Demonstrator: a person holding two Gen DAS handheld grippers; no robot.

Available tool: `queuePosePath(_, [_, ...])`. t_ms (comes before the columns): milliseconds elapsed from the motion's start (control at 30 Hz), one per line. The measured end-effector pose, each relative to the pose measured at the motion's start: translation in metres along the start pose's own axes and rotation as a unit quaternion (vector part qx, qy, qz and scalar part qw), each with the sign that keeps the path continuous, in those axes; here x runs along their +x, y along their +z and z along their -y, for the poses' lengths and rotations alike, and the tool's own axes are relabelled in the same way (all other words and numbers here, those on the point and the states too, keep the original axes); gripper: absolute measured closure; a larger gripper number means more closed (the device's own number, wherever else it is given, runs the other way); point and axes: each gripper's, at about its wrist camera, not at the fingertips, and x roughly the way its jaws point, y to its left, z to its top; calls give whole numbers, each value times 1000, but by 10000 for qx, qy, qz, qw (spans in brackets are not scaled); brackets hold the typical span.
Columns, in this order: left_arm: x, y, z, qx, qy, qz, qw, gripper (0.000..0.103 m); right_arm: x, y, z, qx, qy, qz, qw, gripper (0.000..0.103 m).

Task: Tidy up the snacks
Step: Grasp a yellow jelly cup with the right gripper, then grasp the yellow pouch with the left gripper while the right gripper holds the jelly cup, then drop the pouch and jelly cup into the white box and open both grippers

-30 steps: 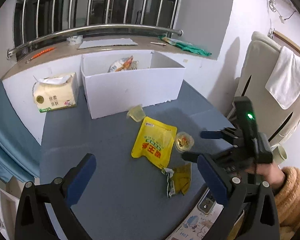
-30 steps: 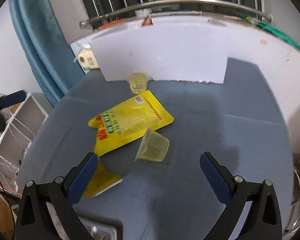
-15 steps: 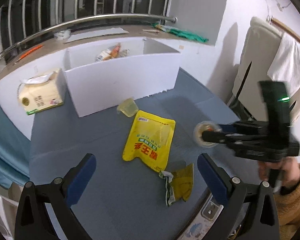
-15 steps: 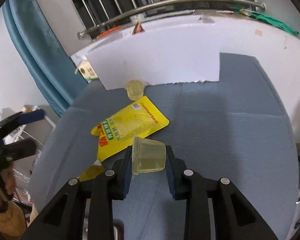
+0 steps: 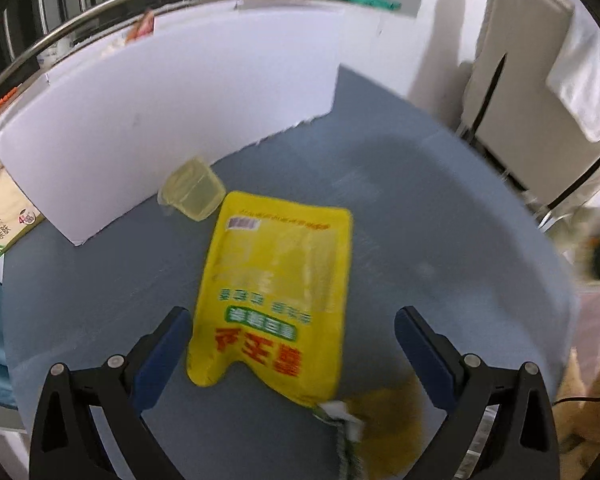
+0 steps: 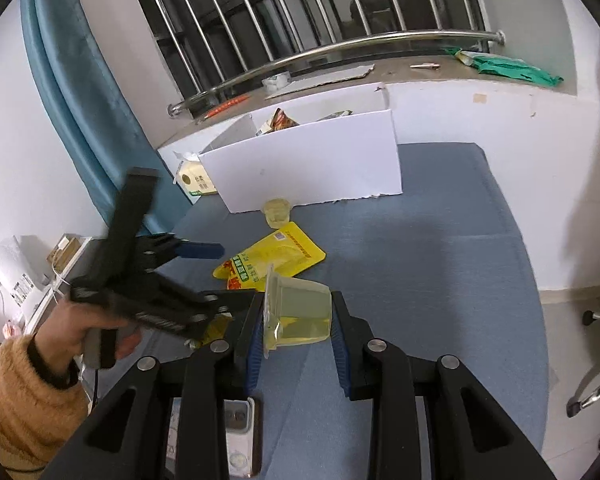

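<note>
- My right gripper (image 6: 297, 320) is clamped on a jelly cup (image 6: 298, 314), lifted above the blue table (image 6: 440, 248). The cup lies on its side between the pads, foil lid facing left.
- My left gripper (image 5: 292, 344) is wide apart and holds nothing. It hangs low over the yellow pouch (image 5: 276, 296), one finger on either side of the pouch's near end.
- The pouch lies flat in the middle of the table. A second jelly cup (image 5: 192, 194) sits tipped at its far left corner, just against the front wall of the white box (image 5: 172, 120).
- A crumpled yellow wrapper (image 5: 384, 420) lies at the pouch's near right corner, touching or nearly so; blur keeps me from telling which.
- The box stands at the far side and already has some snack packets (image 6: 284, 120) inside.
- I judge the jelly cup light, with thin plastic walls that would buckle under a hard squeeze and a lid that could peel. Holding it across the sides, as I do, seems right; gentle pressure only.
- The pouch looks soft and floppy, its film likely slick. Lying flat, it offers little to pinch, so I would take it by an edge or corner seam and expect it to droop.
</note>
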Motion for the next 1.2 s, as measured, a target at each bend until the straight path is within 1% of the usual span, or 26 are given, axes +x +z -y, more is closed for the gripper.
queuePosePath(33, [4, 1, -1, -7, 6, -47, 10000, 0, -2, -1, 1, 16, 9, 21, 10000, 70])
queuePosePath(100, [10, 1, -6, -128, -137, -117, 9998, 2, -5, -3, 1, 3, -44, 52, 10000, 70])
queuePosePath(133, [11, 0, -8, -179, -182, -100, 9996, 7, -5, -4, 2, -4, -73, 55, 10000, 70])
queuePosePath(167, [10, 0, -8, -141, -53, -78, 9999, 25, -5, -5, 2, 2, -66, 45, 10000, 70])
queuePosePath(200, [8, -1, -8, -73, 218, -110, 9997, 36, -5, -5, 3, 14, -53, 38, 10000, 70])
queuePosePath(233, [5, -1, -9, -77, 266, -148, 9995, 45, -5, -5, 3, 16, -47, 36, 10000, 70])
queuePosePath(267, [-1, -3, -14, -292, -151, -90, 9994, 52, -5, -5, 3, 17, -43, 38, 10000, 70])
queuePosePath(300, [-4, -3, -15, -378, -360, -58, 9986, 56, -5, -5, 3, 20, -24, 44, 10000, 70])
queuePosePath(333, [-7, -5, -16, -401, -432, -42, 9982, 59, -5, -5, 3, 19, -9, 54, 10000, 70])
queuePosePath(367, [-11, -7, -13, -337, -261, 6, 9991, 60, -5, -5, 2, 9, -14, 69, 10000, 70])
queuePosePath(400, [-17, -9, -12, -311, -203, 97, 9993, 63, -5, -4, 1, -8, -29, 85, 10000, 70])
queuePosePath(433, [-26, -11, -12, -362, -300, 232, 9986, 73, -5, -4, 1, -23, -33, 94, 9999, 70])
queuePosePath(467, [-39, -13, -15, -525, -557, 441, 9961, 73, -5, -3, 0, -28, -32, 97, 9999, 70])
queuePosePath(500, [-45, -15, -16, -568, -591, 519, 9953, 73, -5, -3, -1, -40, -34, 113, 9999, 70])
queuePosePath(567, [-62, -17, -15, -499, -407, 723, 9953, 73, -5, -1, -3, -88, -50, 138, 9999, 70])
queuePosePath(633, [-75, -19, -16, -479, -442, 840, 9943, 73, -3, 1, -3, -100, -52, 107, 9999, 70])
queuePosePath(733, [-92, -21, -15, -494, -334, 1074, 9924, 75, -1, 4, -5, -92, -52, 118, 9999, 70])
queuePosePath(800, [-110, -21, -17, -578, -448, 1302, 9888, 75, -2, 7, -8, -122, -19, 155, 9998, 70])
queuePosePath(900, [-134, -13, -29, -639, -445, 1654, 9832, 75, -3, 13, -13, -173, -35, 210, 9996, 70])
queuePosePath(933, [-146, -8, -33, -707, -448, 1806, 9800, 75, -3, 18, -13, -168, 6, 235, 9996, 70])
queuePosePath(1000, [-155, 4, -42, -815, -441, 1992, 9756, 75, -3, 30, -15, -210, -2, 306, 9993, 70])
queuePosePath(1067, [-172, 15, -55, -1014, -421, 2293, 9671, 75, -2, 49, -16, -258, -22, 410, 9988, 70])
queuePosePath(1133, [-181, 33, -68, -1167, -334, 2480, 9611, 75, 0, 74, -17, -274, 6, 556, 9981, 70])
queuePosePath(1167, [-185, 43, -78, -1292, -233, 2604, 9565, 75, 3, 89, -16, -259, 86, 597, 9978, 70])
queuePosePath(1200, [-185, 53, -87, -1367, -182, 2637, 9547, 75, 6, 102, -16, -233, 134, 622, 9977, 70])
